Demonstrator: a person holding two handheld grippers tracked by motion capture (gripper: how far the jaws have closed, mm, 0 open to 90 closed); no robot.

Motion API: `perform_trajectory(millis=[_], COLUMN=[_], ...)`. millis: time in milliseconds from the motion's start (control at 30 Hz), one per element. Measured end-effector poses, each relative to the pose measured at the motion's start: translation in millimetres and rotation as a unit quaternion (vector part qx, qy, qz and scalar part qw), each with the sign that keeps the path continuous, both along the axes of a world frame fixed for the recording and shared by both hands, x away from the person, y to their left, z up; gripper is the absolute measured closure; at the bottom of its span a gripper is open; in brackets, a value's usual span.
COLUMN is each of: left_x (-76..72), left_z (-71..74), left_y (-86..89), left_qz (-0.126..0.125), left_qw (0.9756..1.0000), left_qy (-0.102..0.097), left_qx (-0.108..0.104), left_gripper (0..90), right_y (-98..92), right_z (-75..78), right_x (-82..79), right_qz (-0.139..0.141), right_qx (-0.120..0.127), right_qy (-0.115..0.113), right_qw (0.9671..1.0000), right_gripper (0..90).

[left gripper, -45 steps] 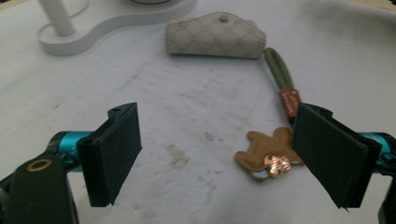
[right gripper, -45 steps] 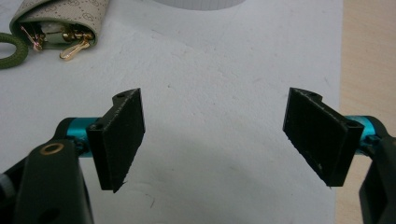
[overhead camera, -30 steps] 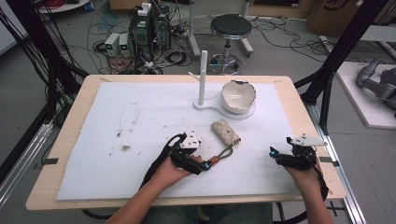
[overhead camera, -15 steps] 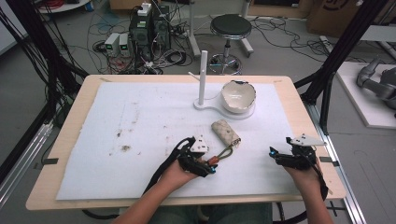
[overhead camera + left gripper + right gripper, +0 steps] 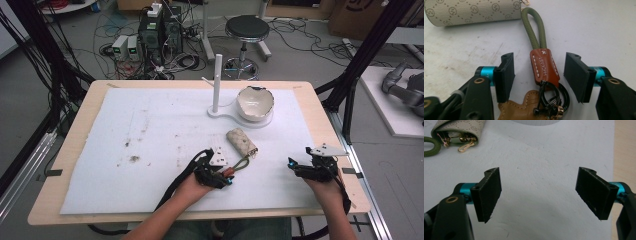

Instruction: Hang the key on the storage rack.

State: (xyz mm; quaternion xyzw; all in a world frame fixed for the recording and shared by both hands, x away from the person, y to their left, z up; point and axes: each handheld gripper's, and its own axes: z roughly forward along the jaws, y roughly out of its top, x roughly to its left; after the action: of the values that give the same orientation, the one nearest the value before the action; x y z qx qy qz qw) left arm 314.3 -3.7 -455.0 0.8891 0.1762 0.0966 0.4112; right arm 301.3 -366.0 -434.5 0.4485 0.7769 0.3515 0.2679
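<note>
A key strap lies on the white mat: a green rope loop (image 5: 534,27), a brown leather tab (image 5: 544,66), black rings and a tan leather piece. My left gripper (image 5: 540,66) straddles the tab. Its jaws have just been closing, and both pads still stand clear of the leather. In the high view this gripper (image 5: 227,176) sits just below the rope loop (image 5: 242,164). A beige patterned pouch (image 5: 241,141) lies beyond the loop. My right gripper (image 5: 295,167) rests near the mat's right side. Its jaws (image 5: 540,186) are open over bare mat.
A cracked white bowl (image 5: 255,102) sits on a white stand with an upright post (image 5: 216,82) at the back. The pouch's open end (image 5: 459,130) shows gold clasps. The white mat (image 5: 150,130) has several dirty specks at its left. The wooden table edge (image 5: 345,200) runs beside my right hand.
My left gripper has edged slightly right onto the key strap and its jaws have narrowed around the leather tab. The right hand has not moved.
</note>
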Motion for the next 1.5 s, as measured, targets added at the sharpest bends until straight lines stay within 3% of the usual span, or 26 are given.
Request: perform_trajectory(millis=[367, 667, 1000, 1267, 1500], left_x=[-1.5, -1.4, 1.2, -1.1, 0.9], left_z=[-0.2, 0.2, 0.1, 6.7, 31.4], left_y=[1.0, 3.6, 5.7, 12.3, 33.1], left_qz=[-0.017, -0.010, -0.017, -0.017, 0.003], left_qw=[0.9998, 0.9999, 0.9995, 0.9996, 0.9978], left_qy=[0.004, 0.007, 0.019, -0.010, -0.035], left_qx=[-0.008, -0.009, -0.020, -0.020, -0.056], left_gripper=[57.3, 70.8, 76.4, 77.8, 77.8], right_y=[1.2, 3.0, 5.5, 5.5, 12.3], right_z=[0.2, -0.3, -0.4, -0.8, 0.7], right_x=[0.1, 0.9, 1.6, 2.5, 3.1], right_qz=[0.003, 0.007, 0.012, 0.012, 0.021], right_qx=[0.001, 0.001, -0.001, -0.001, -0.001], right_qy=[0.002, 0.001, 0.001, 0.000, -0.003], right_qw=[1.0000, 1.0000, 0.9999, 0.9999, 0.9998], right_gripper=[21.2, 21.2, 21.2, 21.2, 21.2])
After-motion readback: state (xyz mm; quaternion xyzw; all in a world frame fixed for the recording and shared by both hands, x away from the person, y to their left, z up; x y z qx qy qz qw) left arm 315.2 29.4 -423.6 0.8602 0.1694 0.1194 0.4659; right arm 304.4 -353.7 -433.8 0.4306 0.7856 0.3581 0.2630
